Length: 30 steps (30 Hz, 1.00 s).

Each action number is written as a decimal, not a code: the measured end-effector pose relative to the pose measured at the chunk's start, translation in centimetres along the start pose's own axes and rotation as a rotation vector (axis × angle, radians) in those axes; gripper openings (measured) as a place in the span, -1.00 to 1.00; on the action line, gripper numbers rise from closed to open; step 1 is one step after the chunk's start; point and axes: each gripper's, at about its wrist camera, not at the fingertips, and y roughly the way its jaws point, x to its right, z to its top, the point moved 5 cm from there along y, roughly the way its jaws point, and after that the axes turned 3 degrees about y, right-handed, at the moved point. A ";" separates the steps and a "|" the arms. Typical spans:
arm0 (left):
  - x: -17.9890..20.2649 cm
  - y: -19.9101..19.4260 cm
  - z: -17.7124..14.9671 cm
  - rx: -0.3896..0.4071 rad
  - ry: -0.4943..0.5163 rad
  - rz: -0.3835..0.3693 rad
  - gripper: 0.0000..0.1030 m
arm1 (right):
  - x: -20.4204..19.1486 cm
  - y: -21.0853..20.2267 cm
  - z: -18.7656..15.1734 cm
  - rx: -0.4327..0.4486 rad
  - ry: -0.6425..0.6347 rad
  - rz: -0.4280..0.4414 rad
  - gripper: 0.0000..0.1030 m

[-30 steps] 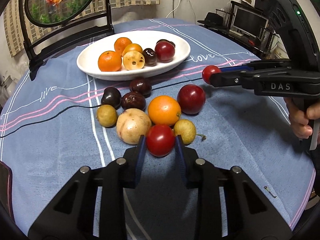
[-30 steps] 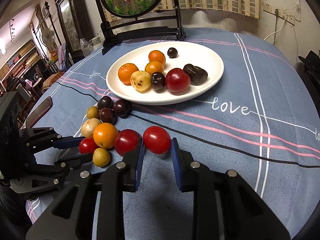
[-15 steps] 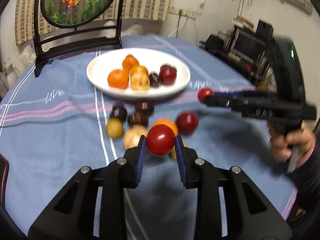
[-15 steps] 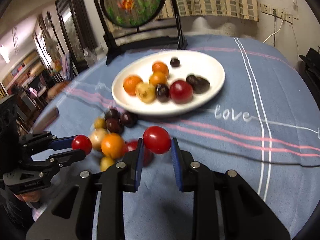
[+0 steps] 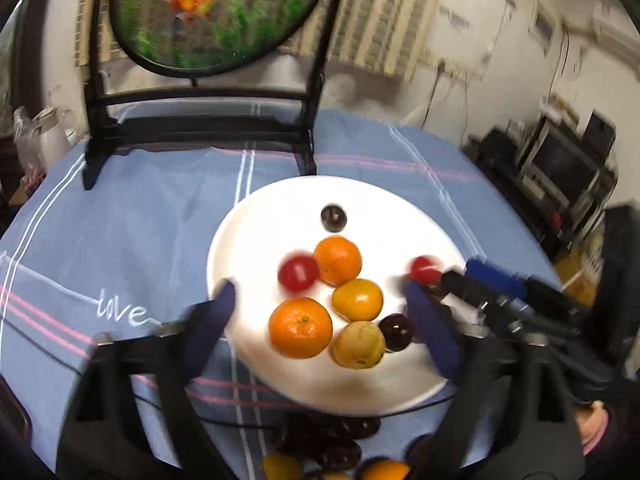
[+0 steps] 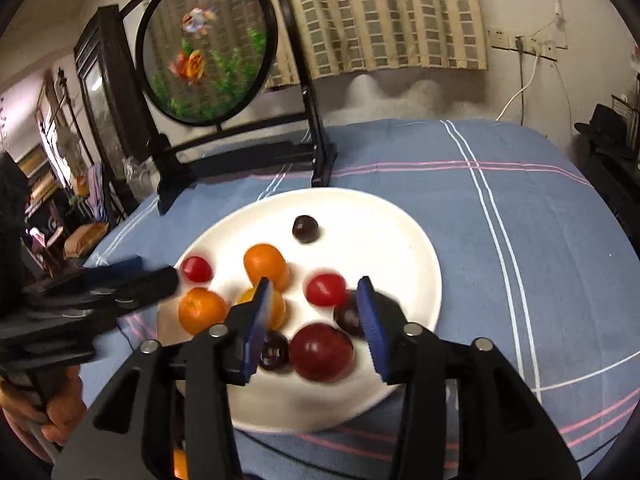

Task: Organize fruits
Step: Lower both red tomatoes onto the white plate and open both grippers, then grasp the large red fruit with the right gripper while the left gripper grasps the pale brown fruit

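A white plate (image 5: 272, 224) (image 6: 392, 236) holds oranges, dark plums and red tomatoes. My left gripper (image 5: 324, 304) is open above the plate; a red tomato (image 5: 298, 274) lies free beyond its fingers, next to an orange (image 5: 338, 260). My right gripper (image 6: 316, 304) is open over the plate; a red tomato (image 6: 326, 290) lies free between its spread fingers, beside a large red plum (image 6: 322, 352). The right gripper also shows in the left wrist view (image 5: 452, 284), next to that tomato (image 5: 424, 270). The left gripper shows in the right wrist view (image 6: 152, 276).
Several loose fruits (image 5: 332, 448) lie on the blue tablecloth (image 5: 140, 216) in front of the plate. A black stand with a round goldfish screen (image 6: 208, 52) stands behind the plate. A black cable (image 5: 240, 424) runs along the cloth.
Both grippers moved from the loose fruit up over the plate, opened, and let go of their red tomatoes, which now lie on the plate.
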 end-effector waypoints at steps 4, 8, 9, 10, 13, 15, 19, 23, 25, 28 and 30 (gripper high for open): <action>-0.6 -3.9 -0.8 0.035 0.022 0.070 0.88 | -0.7 -1.8 -0.9 -0.013 -0.035 0.006 -0.11; -1.4 -6.3 -4.7 0.031 0.004 0.083 0.93 | -1.9 -3.9 -4.2 -0.080 -0.054 0.070 0.06; -1.5 -6.6 -5.8 0.024 -0.001 0.081 0.93 | -2.0 -4.4 -5.2 -0.084 -0.068 0.067 0.06; -1.8 -6.7 -7.1 0.010 -0.016 0.085 0.93 | -2.2 -4.7 -5.9 -0.086 -0.079 0.062 0.06; -2.6 -6.9 -9.7 -0.045 -0.051 0.137 0.93 | -2.4 -5.1 -8.7 -0.136 -0.092 0.039 0.07; -3.2 -7.0 -11.3 -0.063 -0.093 0.135 0.94 | -2.9 -4.9 -9.8 -0.177 -0.101 0.046 0.07; -3.6 -6.9 -12.8 -0.099 -0.086 0.164 0.94 | -3.8 -4.9 -10.4 -0.190 -0.141 0.039 0.07; -4.0 -7.4 -12.5 -0.074 -0.104 0.163 0.94 | -3.9 -4.7 -10.6 -0.203 -0.143 0.038 0.07; -4.0 -7.3 -12.6 -0.078 -0.101 0.166 0.94 | -3.9 -4.5 -10.5 -0.208 -0.145 0.035 0.07; -3.8 -7.2 -12.6 -0.084 -0.095 0.162 0.94 | -4.0 -4.3 -10.8 -0.219 -0.153 0.035 0.07; -3.7 -7.2 -12.5 -0.080 -0.091 0.165 0.94 | -4.1 -4.2 -11.0 -0.224 -0.159 0.036 0.06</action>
